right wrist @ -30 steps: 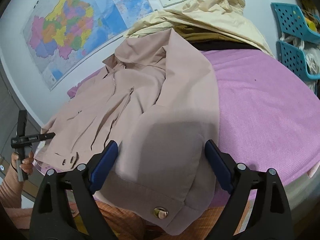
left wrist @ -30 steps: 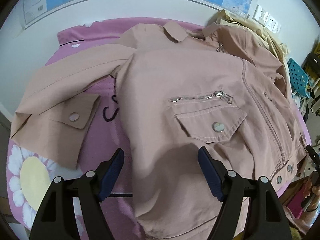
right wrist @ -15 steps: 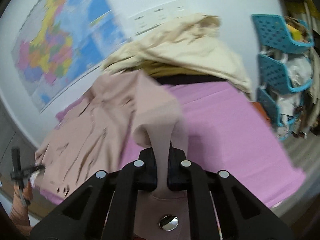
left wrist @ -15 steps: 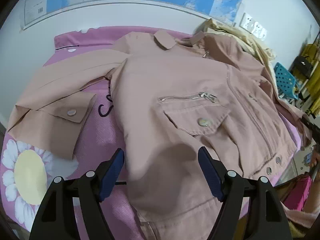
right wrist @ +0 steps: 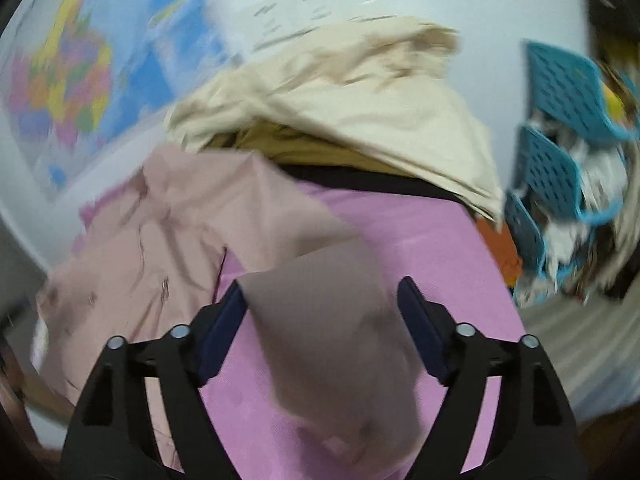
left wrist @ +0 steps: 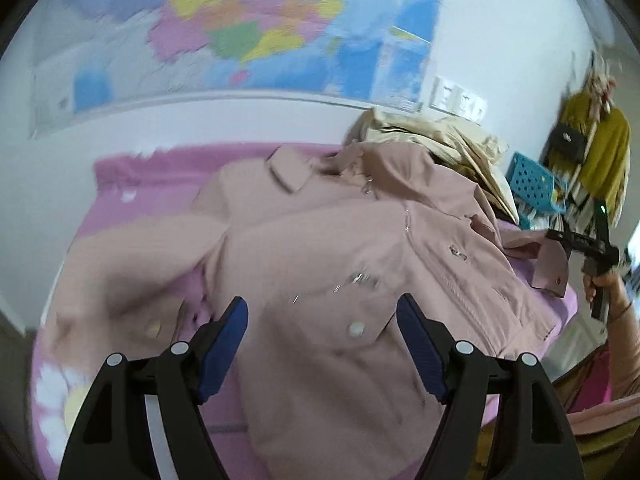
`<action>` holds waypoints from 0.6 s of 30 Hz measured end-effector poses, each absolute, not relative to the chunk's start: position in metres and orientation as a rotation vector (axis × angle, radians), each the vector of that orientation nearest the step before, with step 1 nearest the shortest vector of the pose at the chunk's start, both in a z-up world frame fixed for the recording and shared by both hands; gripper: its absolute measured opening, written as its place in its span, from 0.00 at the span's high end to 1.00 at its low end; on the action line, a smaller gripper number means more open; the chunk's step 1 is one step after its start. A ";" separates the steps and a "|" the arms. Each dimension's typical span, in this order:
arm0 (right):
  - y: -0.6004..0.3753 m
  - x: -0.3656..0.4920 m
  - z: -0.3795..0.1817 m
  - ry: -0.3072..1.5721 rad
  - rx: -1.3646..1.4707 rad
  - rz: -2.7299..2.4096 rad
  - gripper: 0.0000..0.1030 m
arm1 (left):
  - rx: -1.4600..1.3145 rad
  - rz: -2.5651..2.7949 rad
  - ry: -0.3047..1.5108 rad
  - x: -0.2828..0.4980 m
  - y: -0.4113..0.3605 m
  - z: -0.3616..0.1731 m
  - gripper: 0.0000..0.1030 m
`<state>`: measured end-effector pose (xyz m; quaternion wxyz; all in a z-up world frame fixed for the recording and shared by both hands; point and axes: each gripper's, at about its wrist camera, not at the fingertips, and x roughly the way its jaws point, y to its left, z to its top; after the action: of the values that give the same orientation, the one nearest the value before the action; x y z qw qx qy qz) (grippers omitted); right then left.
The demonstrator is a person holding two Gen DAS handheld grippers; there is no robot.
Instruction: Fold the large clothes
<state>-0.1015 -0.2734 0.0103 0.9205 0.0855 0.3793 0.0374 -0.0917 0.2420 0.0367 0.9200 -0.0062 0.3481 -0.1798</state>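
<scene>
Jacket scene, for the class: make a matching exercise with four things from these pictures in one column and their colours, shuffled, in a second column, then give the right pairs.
Things:
1. jacket
2. bed cover
3. storage baskets
4. crumpled garment by the wall

Colours:
A. teal blue
B. cream
C. dusty pink-beige
D. bright pink

Right pairs: 1-C, 2-D, 3-A, 4-B.
</scene>
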 end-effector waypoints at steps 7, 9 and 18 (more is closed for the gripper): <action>-0.238 -0.068 -0.008 0.898 -0.037 0.107 0.34 | 0.141 -0.463 0.811 -0.014 0.163 0.022 0.28; -0.247 -0.072 -0.006 0.916 -0.016 0.137 0.85 | 0.162 -0.493 0.837 0.005 0.146 0.015 0.28; -0.287 -0.100 0.098 0.676 0.395 0.453 0.94 | 0.168 -0.615 0.867 0.035 0.113 0.013 0.28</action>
<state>-0.1004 -0.2868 0.0977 0.8995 0.1908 0.3267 0.2187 0.0353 0.1132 0.0128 0.8586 0.0799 0.4131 -0.2928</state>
